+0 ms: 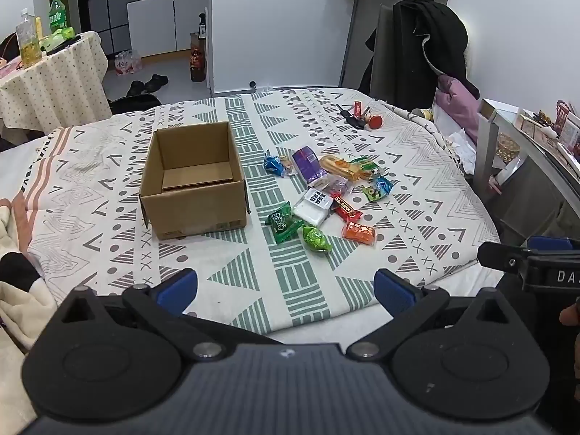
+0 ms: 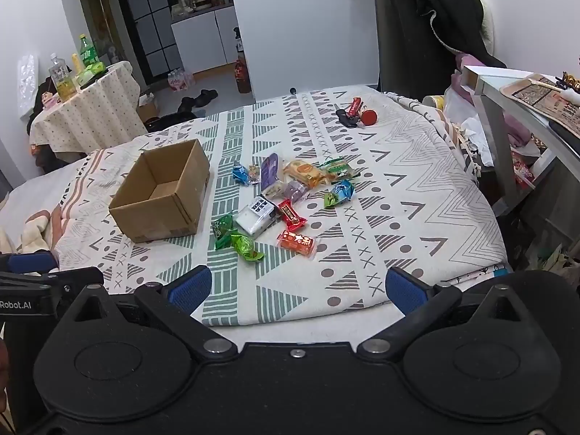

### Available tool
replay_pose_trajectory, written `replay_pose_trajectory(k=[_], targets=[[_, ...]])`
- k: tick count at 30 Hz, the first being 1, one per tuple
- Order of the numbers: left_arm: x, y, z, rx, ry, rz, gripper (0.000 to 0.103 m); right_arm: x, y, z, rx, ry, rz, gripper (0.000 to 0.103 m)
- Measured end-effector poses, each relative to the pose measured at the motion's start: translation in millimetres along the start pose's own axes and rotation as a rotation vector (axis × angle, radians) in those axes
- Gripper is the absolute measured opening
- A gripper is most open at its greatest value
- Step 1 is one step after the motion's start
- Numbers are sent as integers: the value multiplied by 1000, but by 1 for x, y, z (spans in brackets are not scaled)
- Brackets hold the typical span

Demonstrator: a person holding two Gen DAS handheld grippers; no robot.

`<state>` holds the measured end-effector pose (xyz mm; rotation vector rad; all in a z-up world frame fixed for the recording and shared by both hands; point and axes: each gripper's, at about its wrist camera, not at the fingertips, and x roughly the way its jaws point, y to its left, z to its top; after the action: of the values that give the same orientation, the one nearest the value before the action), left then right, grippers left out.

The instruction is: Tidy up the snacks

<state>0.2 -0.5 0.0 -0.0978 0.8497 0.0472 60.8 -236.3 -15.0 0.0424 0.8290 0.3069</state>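
Snacks lie scattered in a loose cluster on the patterned bedspread, just to the right of an open cardboard box that sits upright with nothing but a loose cardboard flap inside. Both grippers hang back near the bed's front edge, well apart from the wrappers: the left gripper with its blue pads spread wide and nothing between them, the right gripper likewise wide apart and holding nothing. Far off, a bunch of keys rests near the bed's far side.
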Motion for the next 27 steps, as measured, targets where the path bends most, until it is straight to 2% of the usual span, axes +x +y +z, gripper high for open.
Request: replay_pose_trajectory(k=[27], targets=[[-8,4,1,-14,-17,0,103,-2,1,2,-10,-4,-4,103]])
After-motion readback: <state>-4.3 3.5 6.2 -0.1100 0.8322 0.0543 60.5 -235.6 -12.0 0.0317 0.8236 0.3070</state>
